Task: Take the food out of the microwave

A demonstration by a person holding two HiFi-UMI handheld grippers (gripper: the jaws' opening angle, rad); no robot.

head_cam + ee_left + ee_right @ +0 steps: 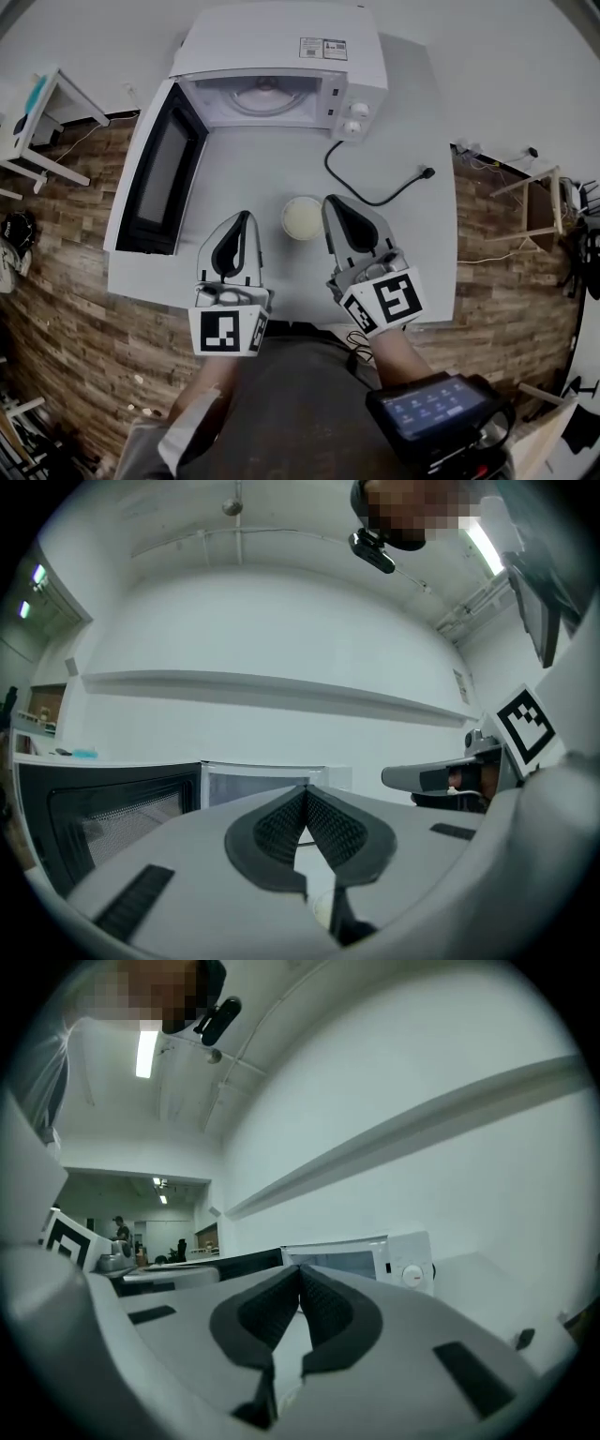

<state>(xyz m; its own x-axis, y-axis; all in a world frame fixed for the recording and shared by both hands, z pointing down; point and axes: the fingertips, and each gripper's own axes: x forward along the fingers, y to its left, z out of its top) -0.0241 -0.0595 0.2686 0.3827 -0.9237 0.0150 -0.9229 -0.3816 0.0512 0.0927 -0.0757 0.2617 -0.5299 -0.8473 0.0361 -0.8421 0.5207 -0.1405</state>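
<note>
Currently: food bowl, round, no long axis, stands on the bench outside the open microwave, between both tips. Right gripper just beside it, nearer; left gripper slightly apart. Both sets of fingers pressed together, empty.

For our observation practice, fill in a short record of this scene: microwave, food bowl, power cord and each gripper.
microwave: on the table, door swung open, turntable bare
bowl: on the table in front of the microwave, between the two grippers, held by neither
power cord: lies loose on the table, plug in no socket
left gripper: jaws together, nothing between them
right gripper: jaws together, nothing between them
</note>
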